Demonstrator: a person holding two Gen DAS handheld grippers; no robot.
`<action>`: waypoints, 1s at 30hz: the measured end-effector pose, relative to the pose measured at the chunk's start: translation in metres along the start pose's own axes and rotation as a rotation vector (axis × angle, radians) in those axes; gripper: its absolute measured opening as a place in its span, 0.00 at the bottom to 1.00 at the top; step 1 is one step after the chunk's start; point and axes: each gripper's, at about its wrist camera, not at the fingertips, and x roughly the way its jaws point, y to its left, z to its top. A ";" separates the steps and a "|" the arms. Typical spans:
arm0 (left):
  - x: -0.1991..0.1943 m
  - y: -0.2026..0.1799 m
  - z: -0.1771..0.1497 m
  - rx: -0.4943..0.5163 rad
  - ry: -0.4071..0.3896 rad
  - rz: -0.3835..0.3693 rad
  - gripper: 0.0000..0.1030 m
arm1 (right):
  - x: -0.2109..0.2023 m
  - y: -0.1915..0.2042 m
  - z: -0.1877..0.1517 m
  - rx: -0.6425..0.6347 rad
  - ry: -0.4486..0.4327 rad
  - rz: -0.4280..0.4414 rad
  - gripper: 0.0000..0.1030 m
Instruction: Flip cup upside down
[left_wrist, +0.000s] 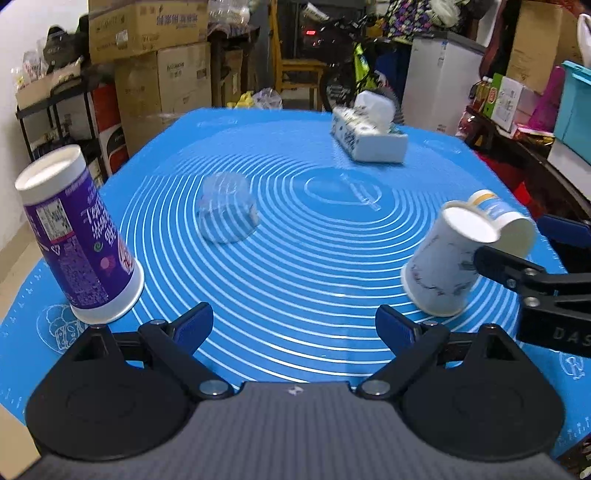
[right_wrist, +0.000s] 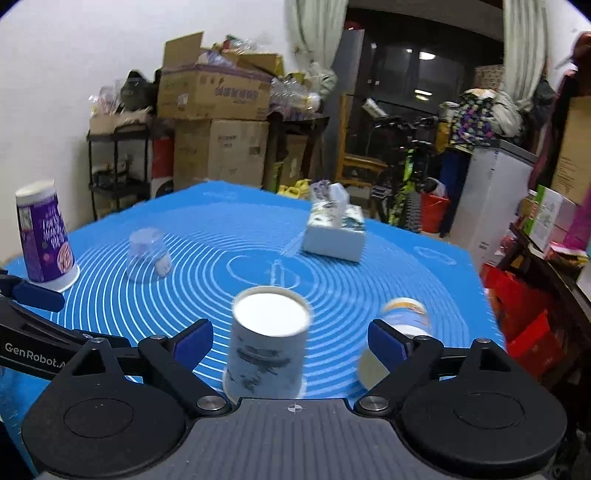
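A white paper cup (right_wrist: 266, 350) with a grey print stands upside down on the blue mat (right_wrist: 229, 240), between the open fingers of my right gripper (right_wrist: 290, 341), which do not touch it. It also shows in the left wrist view (left_wrist: 448, 262), with my right gripper's fingers (left_wrist: 506, 266) beside it. A cup with a yellow and blue band (right_wrist: 397, 332) lies on its side behind the right finger; it also shows in the left wrist view (left_wrist: 498, 218). A purple cup (left_wrist: 79, 236) and a clear plastic cup (left_wrist: 227, 208) stand upside down. My left gripper (left_wrist: 293, 323) is open and empty.
A tissue box (left_wrist: 367, 134) sits at the far side of the mat. Cardboard boxes (left_wrist: 162, 62), a black shelf (left_wrist: 55, 125), a white freezer (left_wrist: 439, 77) and a bicycle surround the table. A dark table edge (left_wrist: 535, 166) runs along the right.
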 end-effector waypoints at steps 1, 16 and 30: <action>-0.004 -0.004 -0.001 0.006 -0.012 0.005 0.91 | -0.007 -0.004 -0.002 0.010 -0.006 -0.008 0.89; -0.042 -0.061 -0.030 0.148 -0.064 -0.061 0.91 | -0.071 -0.051 -0.044 0.142 0.053 -0.046 0.89; -0.045 -0.075 -0.042 0.180 -0.065 -0.077 0.91 | -0.081 -0.063 -0.065 0.176 0.107 -0.052 0.89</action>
